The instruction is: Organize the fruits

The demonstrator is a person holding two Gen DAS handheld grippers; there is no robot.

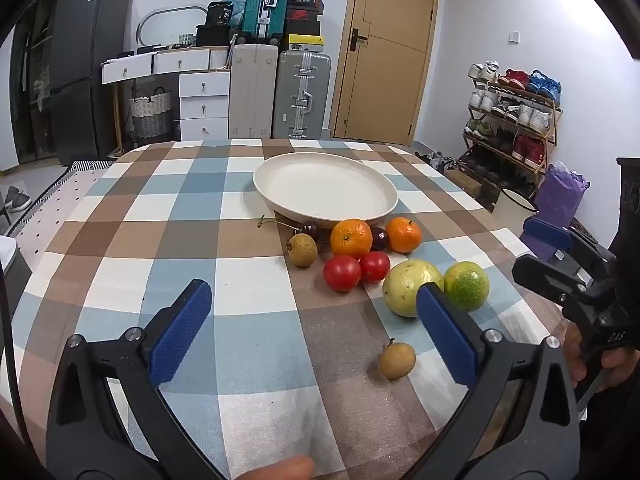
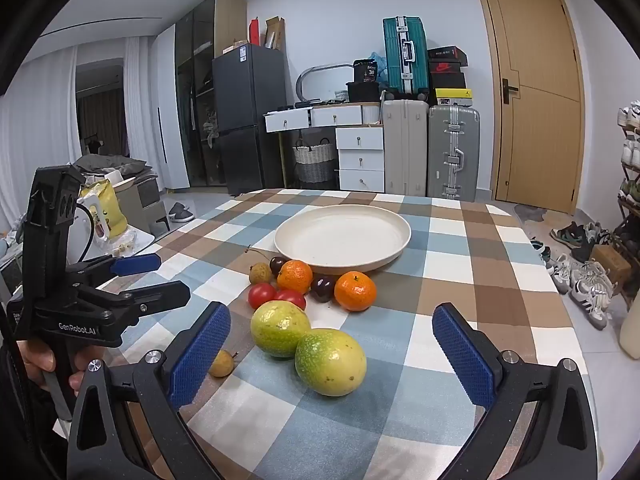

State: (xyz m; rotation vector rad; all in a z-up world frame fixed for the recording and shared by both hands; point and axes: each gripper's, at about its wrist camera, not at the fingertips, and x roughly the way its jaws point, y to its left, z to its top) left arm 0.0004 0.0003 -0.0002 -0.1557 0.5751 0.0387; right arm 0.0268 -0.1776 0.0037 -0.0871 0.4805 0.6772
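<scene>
Both wrist cams low, near, facing door wall; share plate (image 1: 326, 188), fruit.

Plate (image 1: 326, 188) mid desk (image 1: 120, 240); fruit cluster (image 1: 352, 256) just in front of it; one small fruit (image 1: 397, 361) apart, nearest.

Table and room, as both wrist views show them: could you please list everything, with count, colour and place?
Round cream plate: one, mid-table, nothing in it.
Orange tangerines: two, at plate's near rim.
Dark cherries: two, among tangerines.
Red tomatoes: two, touching.
Brown longans: two, one left of the cluster, one alone nearest.
Yellow-green round fruits: two, touching, nearest right tongs.
Checked tablecloth: blue, brown, white.
Suitcases: three, back wall.
Shoe rack: right.
Left tongs: open.
Right tongs: open.
</scene>
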